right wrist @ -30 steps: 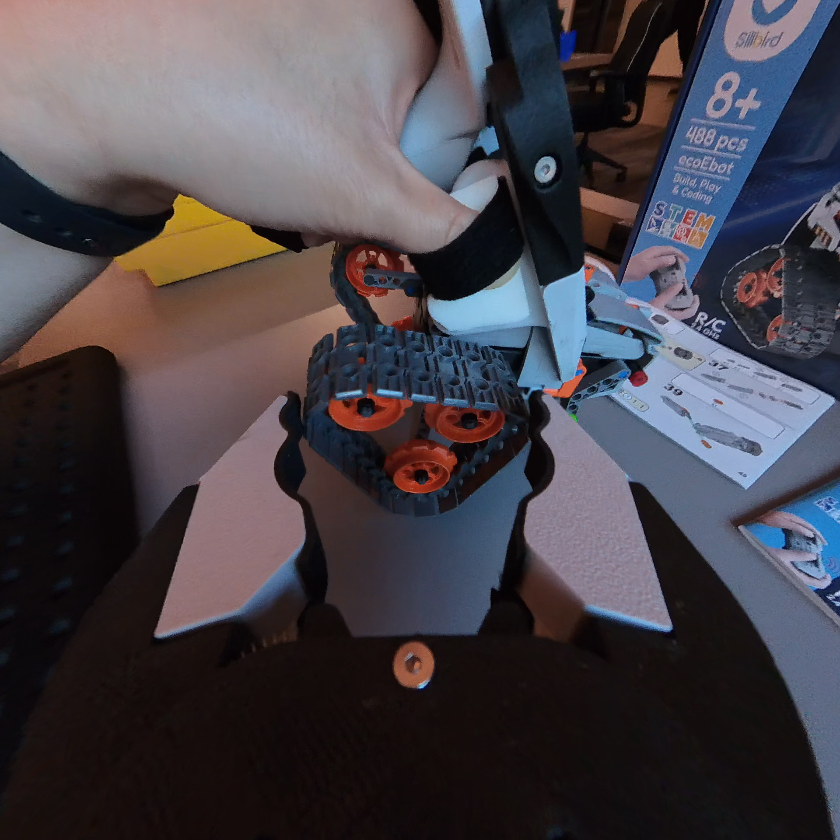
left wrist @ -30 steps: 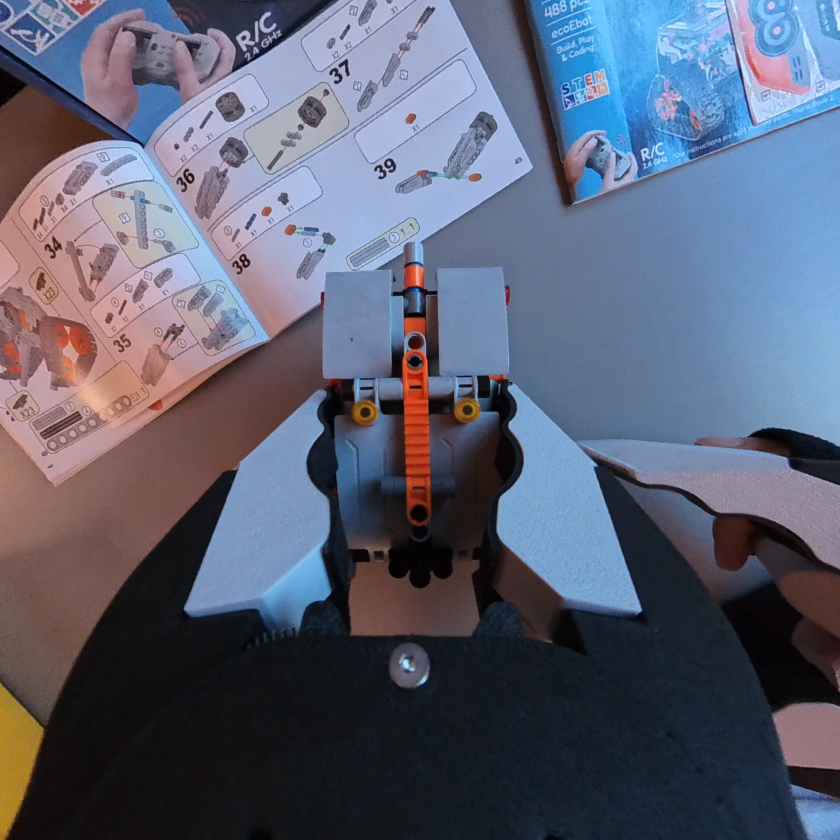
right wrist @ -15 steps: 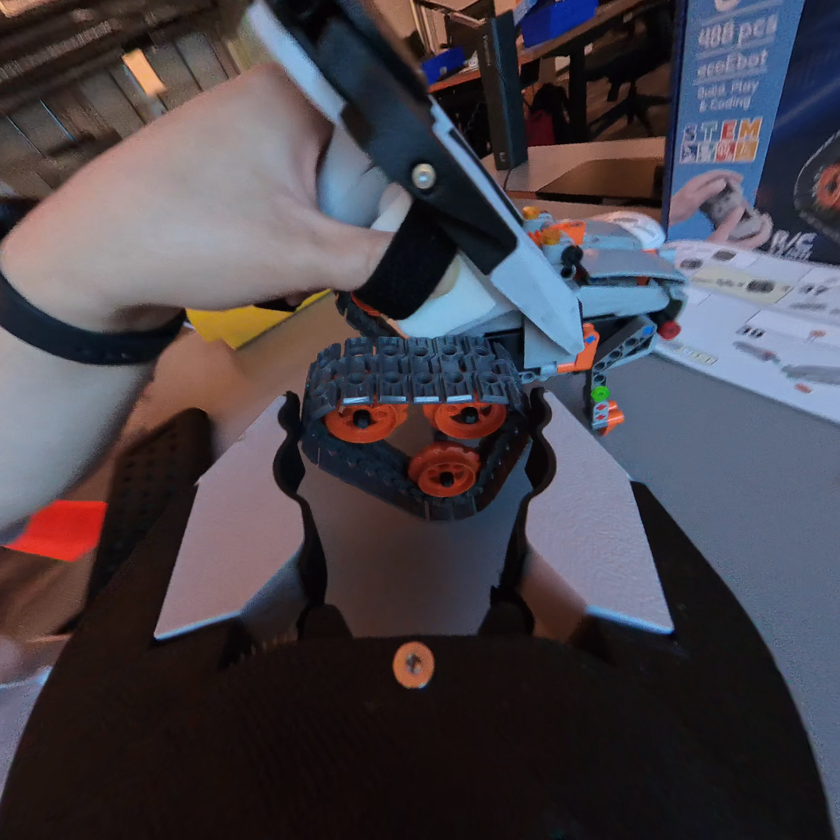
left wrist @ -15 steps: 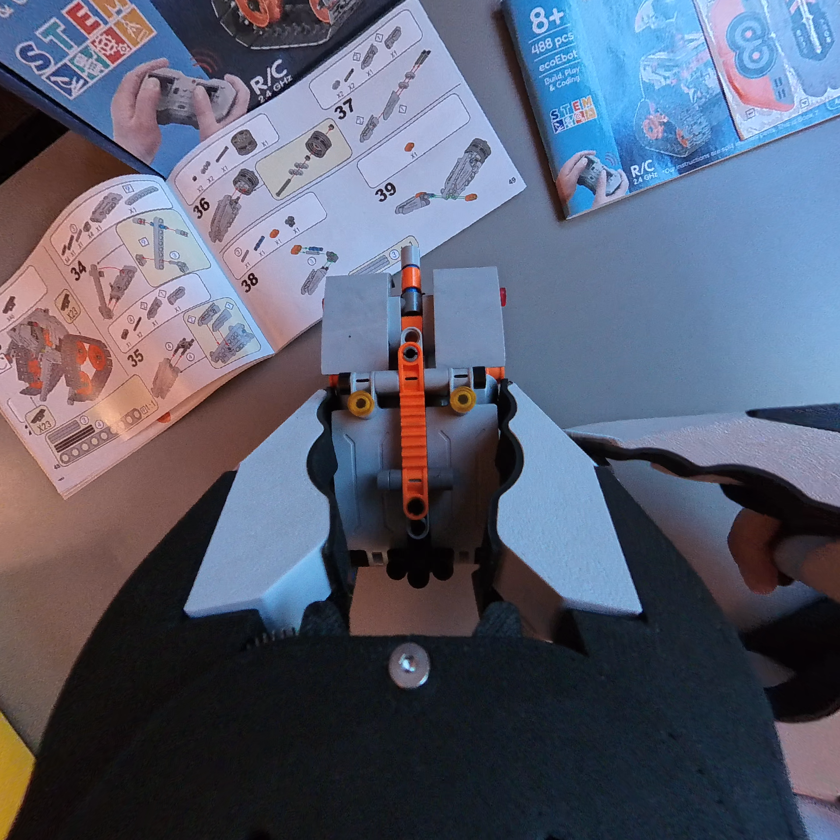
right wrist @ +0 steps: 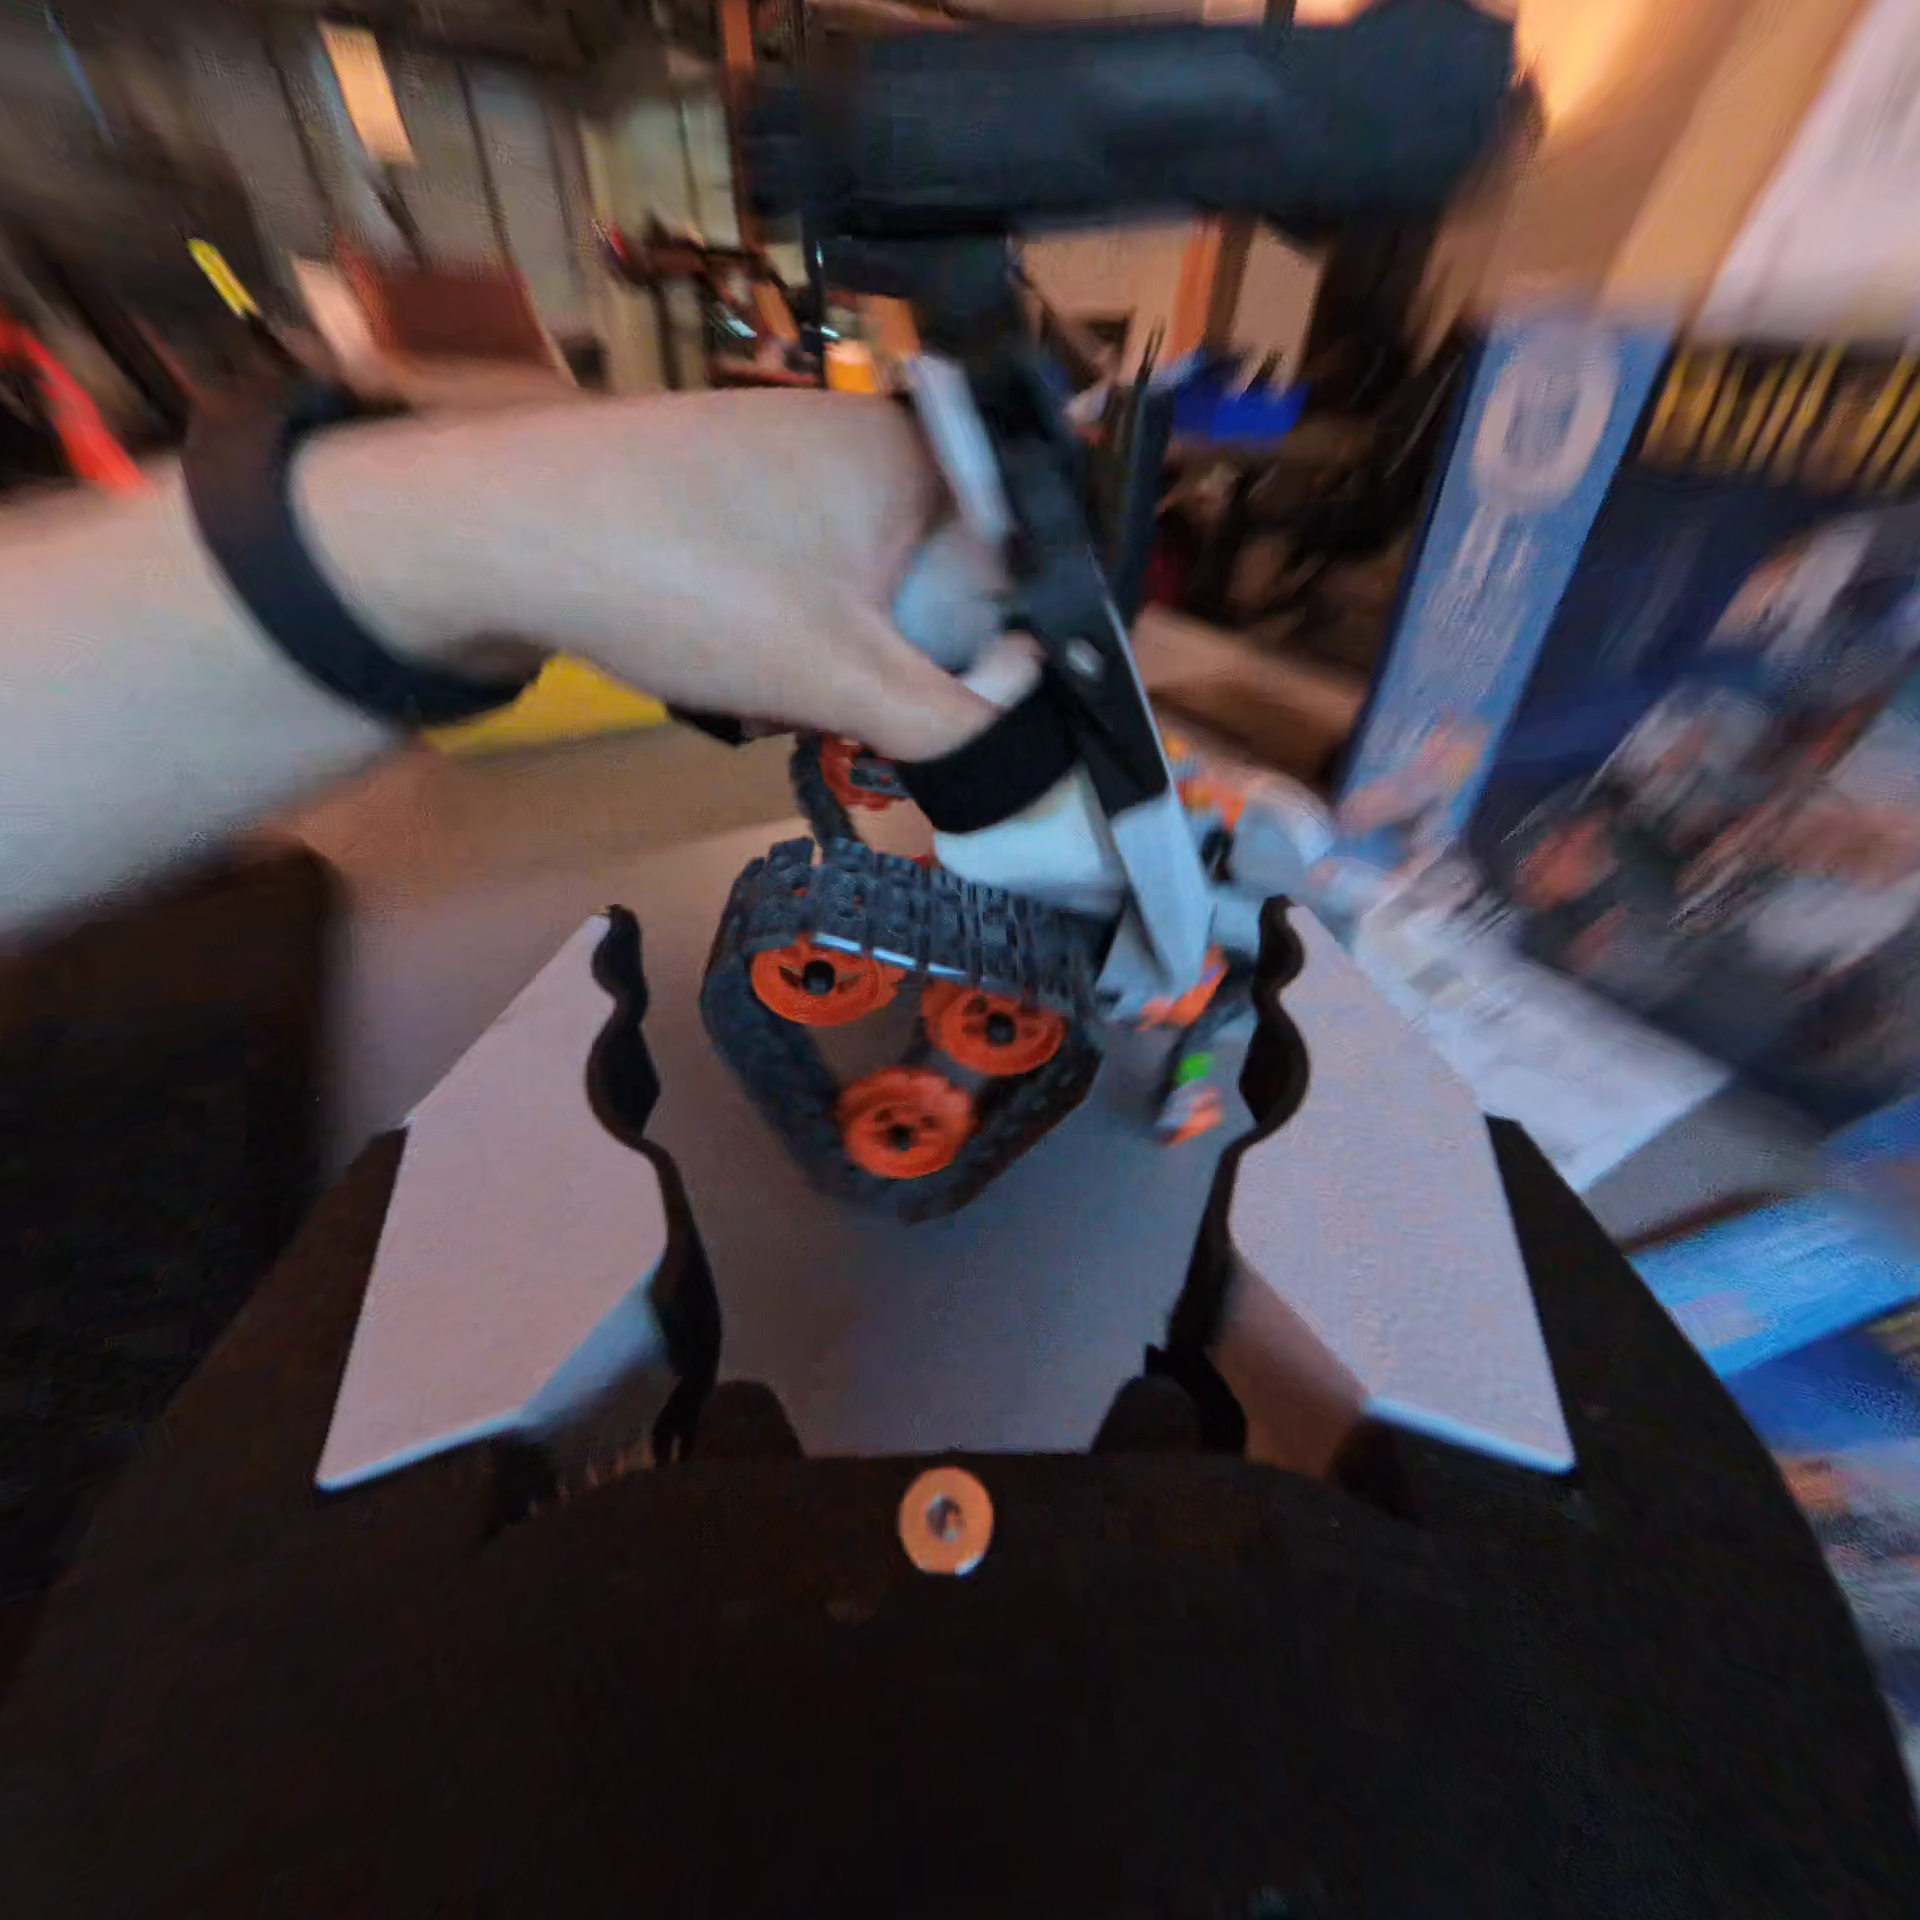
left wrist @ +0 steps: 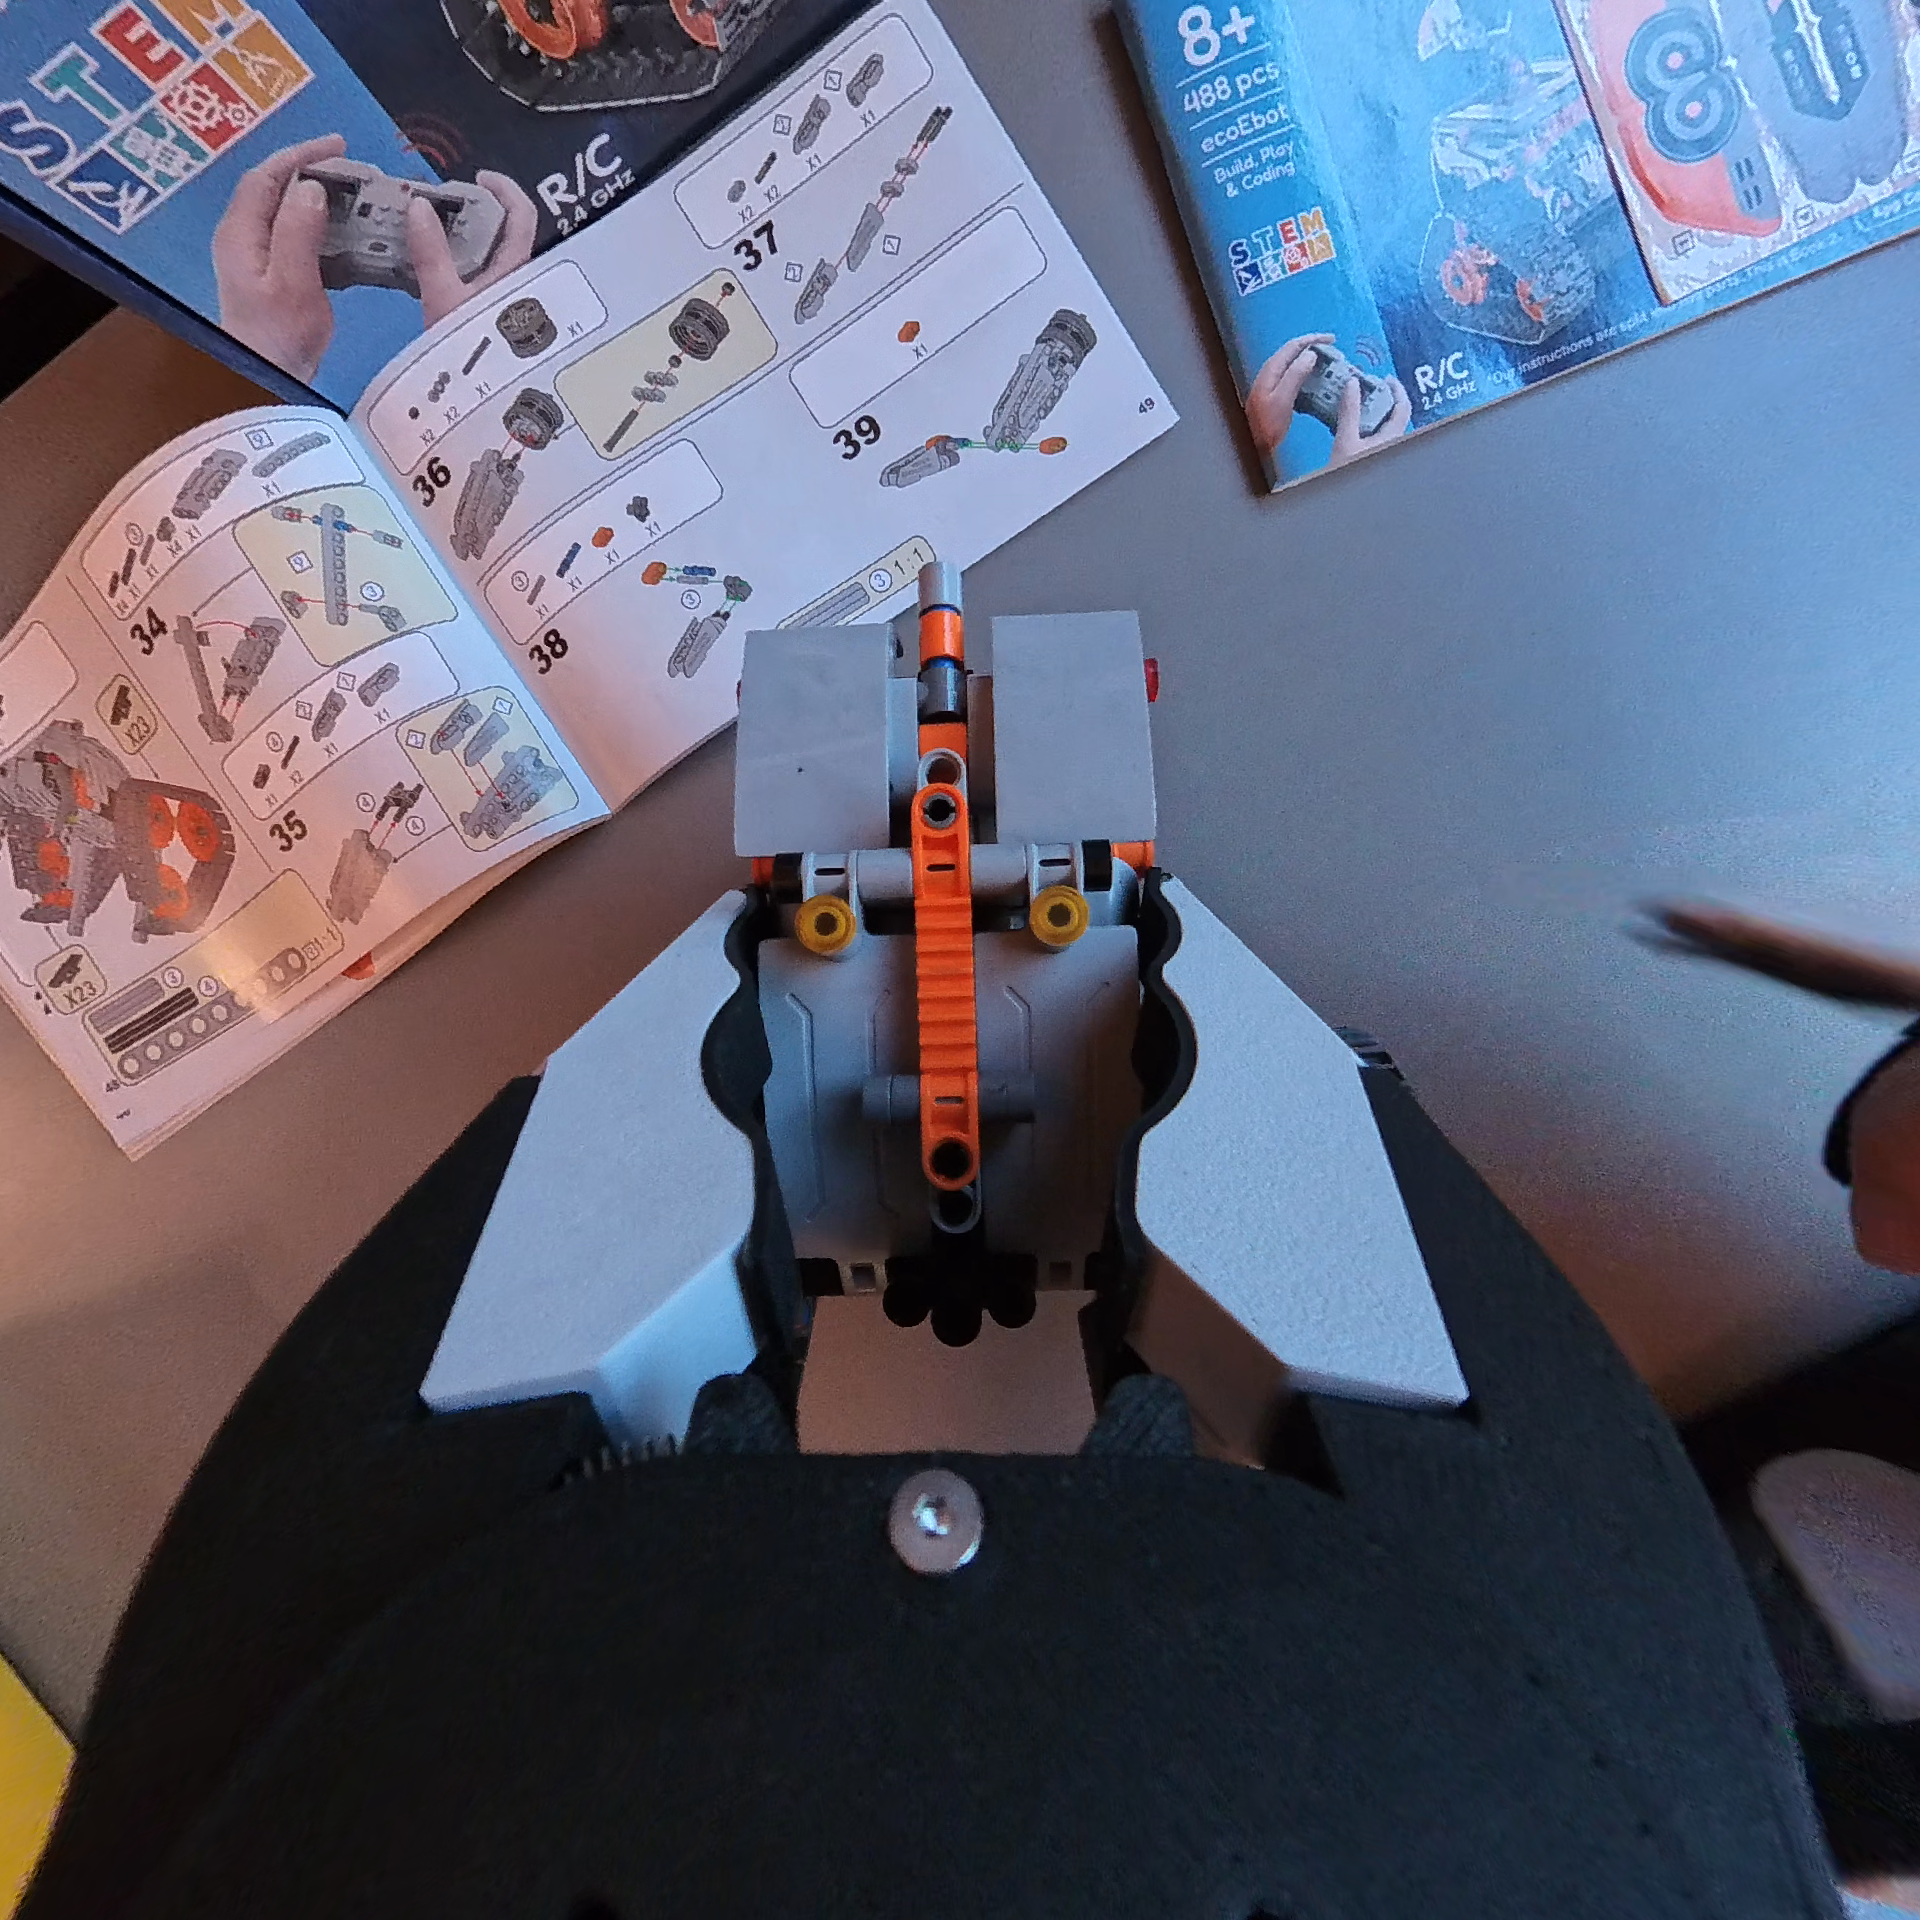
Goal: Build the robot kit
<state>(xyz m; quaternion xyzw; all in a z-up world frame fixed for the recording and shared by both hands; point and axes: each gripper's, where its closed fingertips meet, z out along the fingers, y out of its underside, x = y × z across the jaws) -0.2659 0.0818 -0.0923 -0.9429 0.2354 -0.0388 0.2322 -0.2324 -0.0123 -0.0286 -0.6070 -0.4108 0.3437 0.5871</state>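
My left gripper (left wrist: 943,935) is shut on a grey and orange brick-built tracked vehicle (left wrist: 943,1049), with both fingers clamping its grey body from the sides above the grey table (left wrist: 1507,727). In the right wrist view, a hand (right wrist: 623,592) holds that left gripper on the vehicle. The vehicle's black track with three orange wheels (right wrist: 904,1039) faces me. My right gripper (right wrist: 945,925) is open. The track lies between its fingertips with a gap on both sides. This view is motion-blurred. The right gripper shows as a blur at the right edge of the left wrist view (left wrist: 1787,951).
An open instruction booklet (left wrist: 520,499) lies on the table ahead left. A blue product box (left wrist: 208,156) lies behind it and also shows in the right wrist view (right wrist: 1662,675). A second blue booklet (left wrist: 1455,229) lies ahead right. A yellow object (left wrist: 26,1756) sits at the lower left.
The right gripper's fingers were tight around the track and now stand clear of it, and it swings fast, which blurs its view. In the left view it has pulled off to the right.
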